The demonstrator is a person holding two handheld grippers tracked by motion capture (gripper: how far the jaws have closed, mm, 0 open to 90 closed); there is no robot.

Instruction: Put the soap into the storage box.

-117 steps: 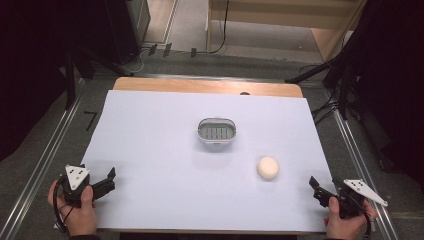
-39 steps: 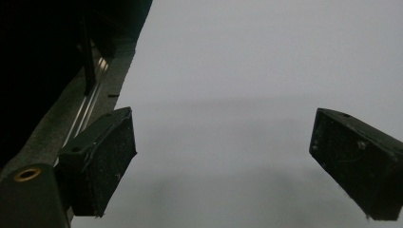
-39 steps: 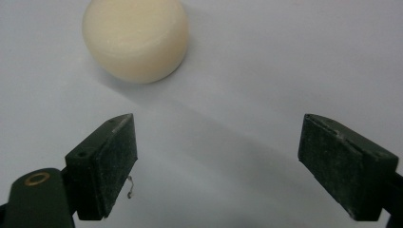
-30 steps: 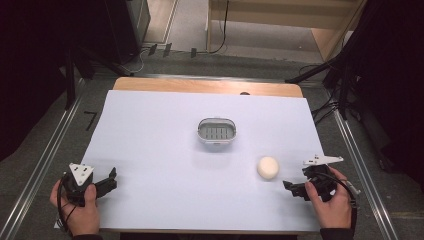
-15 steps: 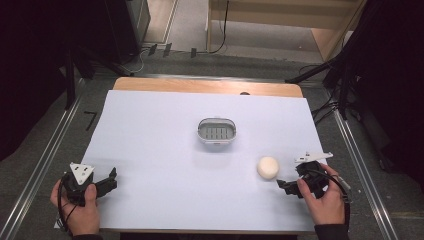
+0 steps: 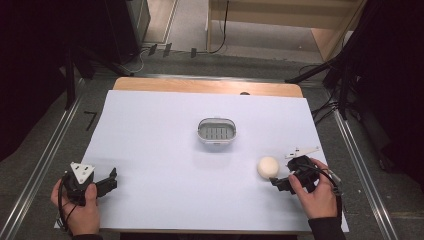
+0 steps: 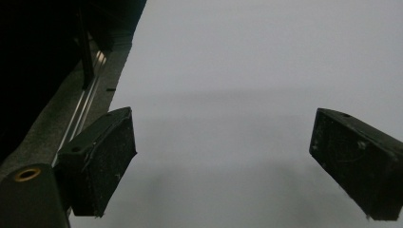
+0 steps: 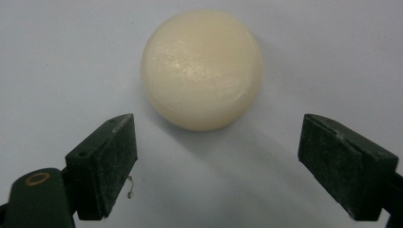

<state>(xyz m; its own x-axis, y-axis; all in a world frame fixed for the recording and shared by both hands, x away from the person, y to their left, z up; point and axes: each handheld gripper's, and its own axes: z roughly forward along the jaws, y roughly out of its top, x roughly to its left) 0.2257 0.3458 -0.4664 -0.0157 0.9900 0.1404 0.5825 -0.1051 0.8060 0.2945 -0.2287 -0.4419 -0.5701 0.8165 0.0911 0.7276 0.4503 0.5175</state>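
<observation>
A round cream soap bar (image 6: pixel 268 167) lies on the white table cover (image 6: pixel 160 140), right of centre. My right gripper (image 6: pixel 278 183) sits just behind and to the right of it, pointing at it. In the right gripper view the soap bar (image 8: pixel 202 69) lies just ahead of the open gripper (image 8: pixel 216 171), its near edge level with the fingertips (image 8: pixel 107 161), and no pad touches it. A small grey slotted dish (image 6: pixel 216 130) stands at the table's middle. My left gripper (image 6: pixel 110 181) rests at the front left corner, where it (image 7: pixel 223 166) stands open over bare cover.
The wooden table edge (image 6: pixel 207 86) runs along the back. Metal rails (image 6: pixel 45 160) flank the table on both sides. Dark stands and cables (image 6: pixel 345 85) crowd the far right floor. The left table edge (image 7: pixel 111 90) is close beside my left gripper.
My right gripper has moved from the front right corner leftward across the table to the soap bar, closing the last gap in the past second. The left gripper has stayed put.
</observation>
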